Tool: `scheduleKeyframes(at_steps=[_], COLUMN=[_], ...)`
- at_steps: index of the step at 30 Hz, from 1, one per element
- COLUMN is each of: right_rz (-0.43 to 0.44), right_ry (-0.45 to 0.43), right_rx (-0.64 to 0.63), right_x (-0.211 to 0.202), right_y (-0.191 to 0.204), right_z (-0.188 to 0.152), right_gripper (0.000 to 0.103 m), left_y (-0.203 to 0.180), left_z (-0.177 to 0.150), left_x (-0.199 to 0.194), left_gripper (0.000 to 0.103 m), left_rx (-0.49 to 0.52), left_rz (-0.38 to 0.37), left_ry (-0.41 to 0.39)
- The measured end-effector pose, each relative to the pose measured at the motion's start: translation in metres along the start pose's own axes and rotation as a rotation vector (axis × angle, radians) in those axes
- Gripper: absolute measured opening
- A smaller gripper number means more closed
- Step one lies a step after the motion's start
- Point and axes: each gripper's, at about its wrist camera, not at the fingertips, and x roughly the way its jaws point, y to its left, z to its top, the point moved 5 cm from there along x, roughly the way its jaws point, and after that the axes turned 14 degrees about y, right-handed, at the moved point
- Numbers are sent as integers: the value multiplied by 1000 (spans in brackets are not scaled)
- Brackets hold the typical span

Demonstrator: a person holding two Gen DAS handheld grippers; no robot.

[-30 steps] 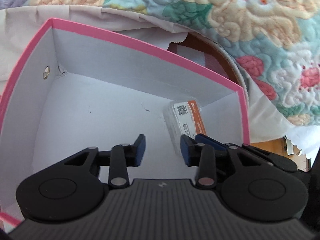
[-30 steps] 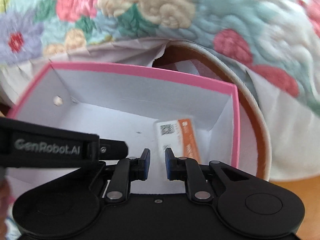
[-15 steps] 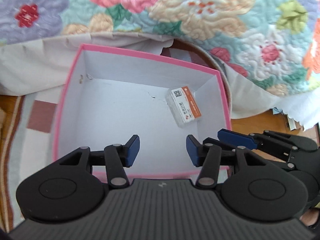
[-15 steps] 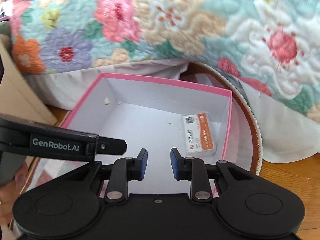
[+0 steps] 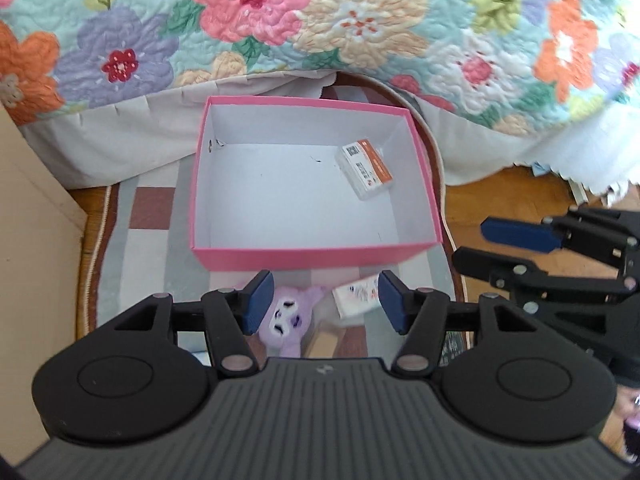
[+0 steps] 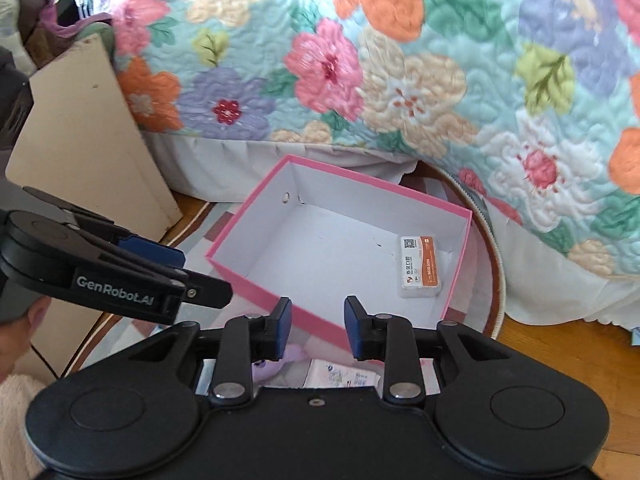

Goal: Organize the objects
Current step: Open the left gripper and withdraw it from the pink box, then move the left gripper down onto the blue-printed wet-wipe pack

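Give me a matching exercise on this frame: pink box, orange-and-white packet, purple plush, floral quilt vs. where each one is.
Things:
1. pink box
2. orange-and-white packet
3. purple plush
4. floral quilt

Places:
A. on the rug, in front of the box's near wall
B. draped over the bed behind the box
C. inside the box, by its right wall
D. standing open on the checked rug

Pairs: 1-D, 2-C, 3-A, 4-B
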Motion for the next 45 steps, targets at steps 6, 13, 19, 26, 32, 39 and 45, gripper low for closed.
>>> scheduleKeyframes(at_steps=[6, 13, 19, 26, 32, 39, 45], right_rz=[33, 107, 162, 190, 256, 287, 232], right_ry=[-10, 20, 79, 110, 113, 73, 21], right_rx=[0, -18, -105, -181, -202, -223, -271], right_x=[-31, -53, -61, -56, -41, 22, 95], right_y=[12, 32, 59, 90, 110, 129, 136], right_z=[-23, -53, -74, -93, -98, -92, -86], right_gripper=[52, 58, 74, 82, 82, 82, 82], left_y=[0, 11, 19, 34, 50, 82, 125], left_z=[-32, -70, -99, -124, -135, -126, -105], left_x=[-36, -61, -69, -68, -58, -6, 64], left_gripper=[64, 68, 73, 87, 97, 97, 97], left_rx=[36, 38, 36, -2, -25, -36, -48], left_rz=[13, 18, 40, 29, 23, 48, 139], left_ry=[-18, -28, -26, -6, -9, -39, -23])
